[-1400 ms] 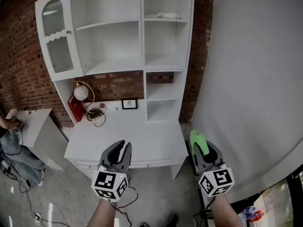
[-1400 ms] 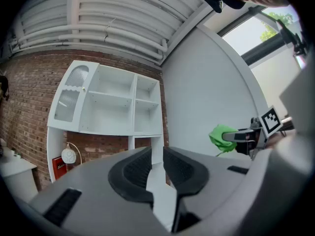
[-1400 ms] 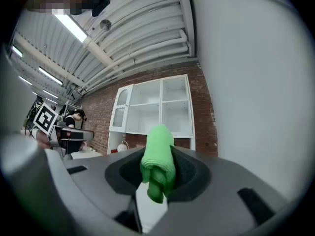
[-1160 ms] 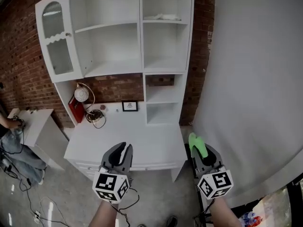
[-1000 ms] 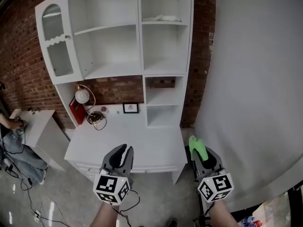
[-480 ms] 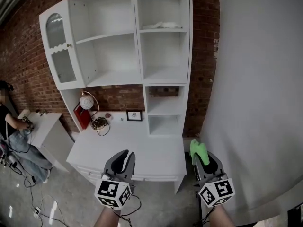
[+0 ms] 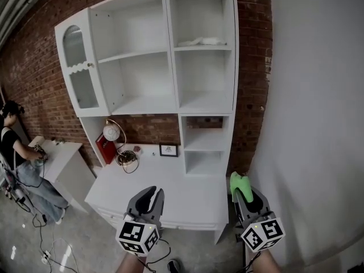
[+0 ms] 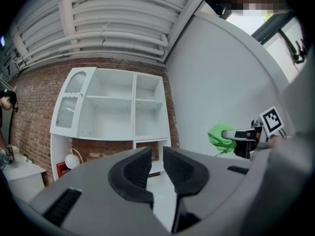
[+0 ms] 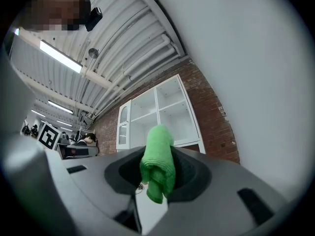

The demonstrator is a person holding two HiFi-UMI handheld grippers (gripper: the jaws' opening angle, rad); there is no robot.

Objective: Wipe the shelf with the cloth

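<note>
Nearest: right gripper [image 7: 242,187], jaws clamped on green cloth [image 7: 239,181]. Folded wad pinched between the pads and poking out past the tips. Probably gripped this way to put a soft front toward the surface and keep hard jaws off the paint.

Left gripper [image 7: 149,193]: jaws slightly apart, narrow gap, nothing between. Held level with the right jaws and well apart from them. Seemingly idle, free for steadying or shifting clutter.

Just ahead of and below both jaws: white bench [image 7: 182,198]. Toward its back, left of the left jaws: globe lamp [image 7: 111,132], red item [image 7: 104,148], tangle of cable [image 7: 128,161]. Small picture frame [image 7: 168,150] beyond the left jaws, against the brick. All worth avoiding on any low pass.

Farther, above the jaws: white shelf unit [image 7: 170,104], open compartments facing the jaws, glazed door [image 7: 79,67] at its left. Cloth well apart from every board, no contact.

Pale crumpled thing [image 7: 199,41] on an upper right board, kind unclear.

Judgement: approach stage, wiping not begun. Next move likely a raise and reach of the right jaws.

Far left of the jaws: person [image 7: 17,152] at a separate table [image 7: 60,155], seemingly uninvolved.
</note>
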